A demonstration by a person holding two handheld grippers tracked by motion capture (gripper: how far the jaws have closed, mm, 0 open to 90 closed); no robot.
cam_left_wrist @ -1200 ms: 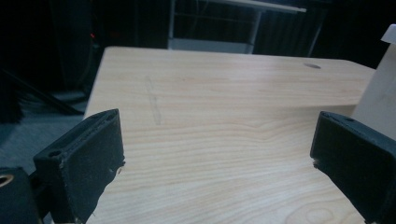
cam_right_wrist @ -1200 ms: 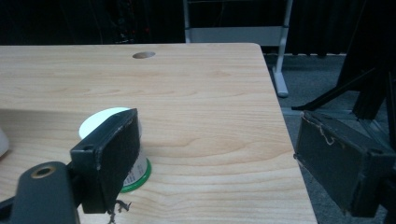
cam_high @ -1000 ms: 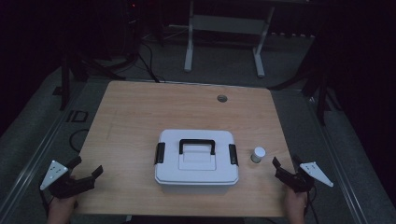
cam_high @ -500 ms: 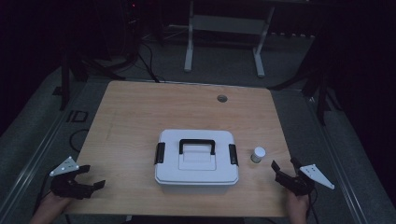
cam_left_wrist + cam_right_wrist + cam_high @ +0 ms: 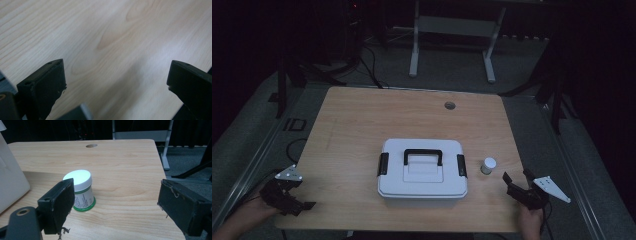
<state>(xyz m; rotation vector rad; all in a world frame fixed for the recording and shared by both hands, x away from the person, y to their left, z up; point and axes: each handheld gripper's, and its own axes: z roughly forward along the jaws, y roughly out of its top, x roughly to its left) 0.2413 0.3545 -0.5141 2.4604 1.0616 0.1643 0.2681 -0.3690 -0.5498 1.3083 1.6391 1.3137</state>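
Wooden tabletop [image 5: 362, 125] carrying a closed white case [image 5: 422, 169] at centre with a small white-capped jar [image 5: 488, 165] upright just beside it, both apparently untouched; left tool [image 5: 294, 202] and right tool [image 5: 517, 184] hover wide, empty, at the near corners.

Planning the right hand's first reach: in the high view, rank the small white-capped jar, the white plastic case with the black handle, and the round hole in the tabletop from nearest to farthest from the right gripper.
From the right gripper:
1. Small white-capped jar, just ahead and slightly to its left.
2. White plastic case with the black handle, farther left, at the table's middle.
3. Round hole in the tabletop, near the far edge.
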